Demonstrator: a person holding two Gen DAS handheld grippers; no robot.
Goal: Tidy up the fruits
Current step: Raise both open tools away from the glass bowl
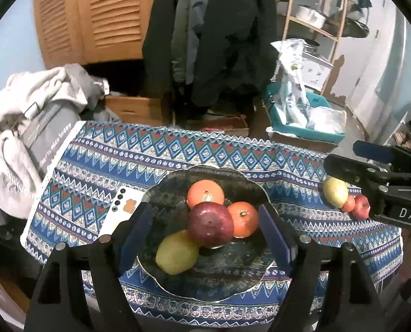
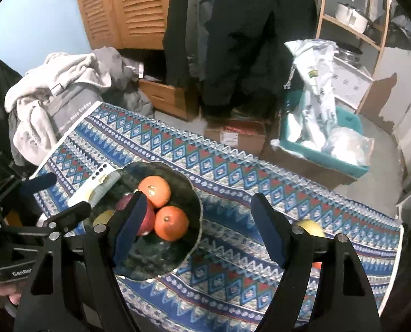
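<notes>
Landmark: a dark glass bowl [image 1: 177, 191] with a scalloped rim, sitting on the blue patterned tablecloth [image 1: 100, 163].
In the bowl: two oranges, one at the far side [image 1: 205, 193] and one to its right [image 1: 243, 218]; a dark red apple [image 1: 210, 224] touching both; a yellow-green pear [image 1: 177, 251] at the near left, tucked against the apple.
Outside the bowl: well to its right on the cloth, a second yellow-green pear [image 1: 335, 191], a small orange-red fruit [image 1: 348, 203] and a small red apple [image 1: 360, 207], the three touching in a row.
Left of the bowl: a white phone [image 1: 122, 210] lying flat, its edge just beside the rim.
Left gripper [image 1: 205, 238]: hangs over the bowl, jaws spread wide to either side of the fruit, nothing between them.
Right gripper [image 2: 200, 229]: jaws wide apart and empty, over the cloth just right of the bowl; the left finger overlaps the bowl's fruit in the right wrist view.
Behind the bowl: hanging dark coats [image 1: 219, 36] and a teal bin [image 1: 310, 127] on the floor.
</notes>
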